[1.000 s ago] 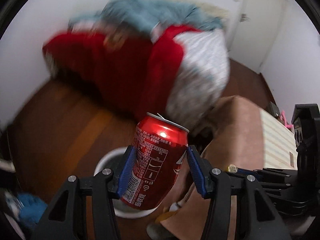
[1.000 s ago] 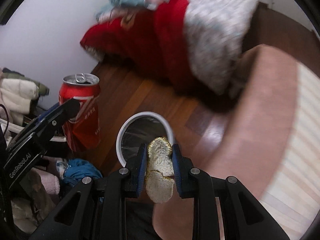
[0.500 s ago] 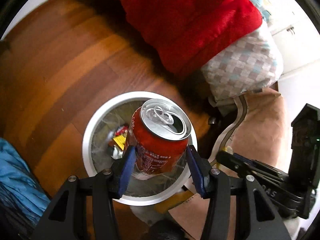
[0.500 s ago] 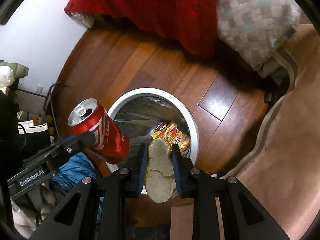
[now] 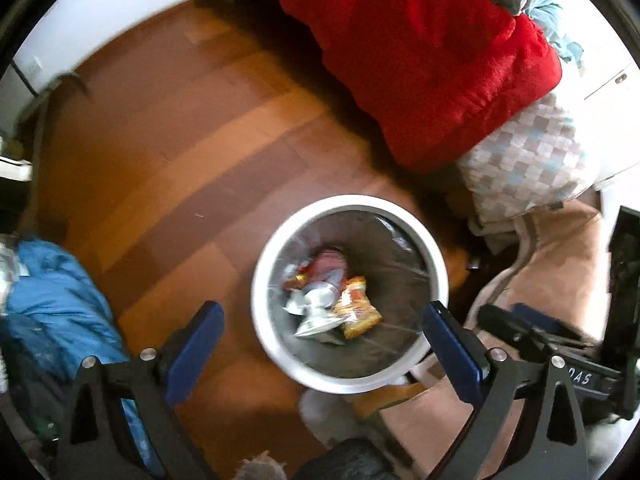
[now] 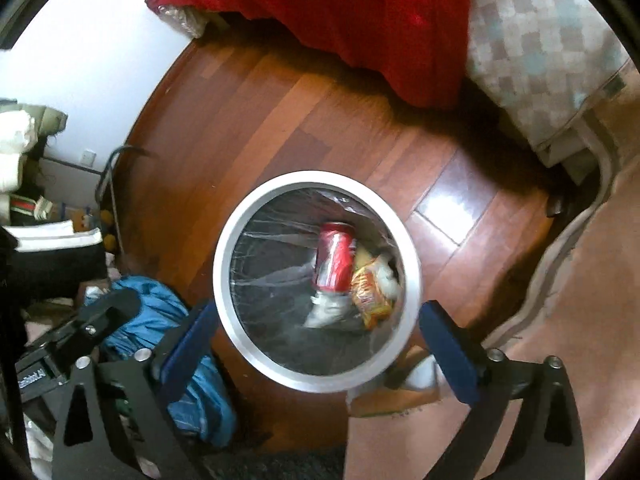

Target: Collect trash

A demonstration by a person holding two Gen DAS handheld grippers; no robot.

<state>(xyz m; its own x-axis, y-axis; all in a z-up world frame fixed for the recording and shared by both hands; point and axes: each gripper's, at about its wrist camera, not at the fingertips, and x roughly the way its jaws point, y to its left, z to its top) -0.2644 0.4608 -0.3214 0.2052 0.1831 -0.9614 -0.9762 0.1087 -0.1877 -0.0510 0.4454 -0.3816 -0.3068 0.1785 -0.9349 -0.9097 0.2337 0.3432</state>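
Both claws over white round trash bin (image 6: 316,376), looking down into it. Left claw (image 5: 324,340) released, jaws spread wide, nothing between them; blue pads (image 5: 192,344) flank the bin's near rim. Right claw (image 6: 316,344) also released and wide apart, nothing held, pads (image 6: 448,352) on either side of bin's near rim.

Bin stands on wood floor (image 6: 280,128), lined w/ clear plastic bag (image 6: 272,240). Inside at bottom: red soda can (image 6: 336,256) lying on its side, toward bin's far-right wall. Just beside it on the right, an orange/yellow snack wrapper (image 6: 368,292), touching the can. Whitish crumpled scrap (image 6: 328,312) below the can's near end; can't tell what it is, blurred. Left wrist view shows same pile: can (image 5: 328,268), wrapper (image 5: 356,312), bin rim (image 5: 352,380), motion blur.

Around bin: red blanket (image 5: 420,52) hanging off bed at far side, checkered quilt (image 6: 540,48) at far-right. Blue cloth heap (image 5: 52,292) on floor left of bin. Pinkish-brown rug (image 6: 560,320) at right, edge near bin. Other claw's black body visible at right edge of left wrist view.
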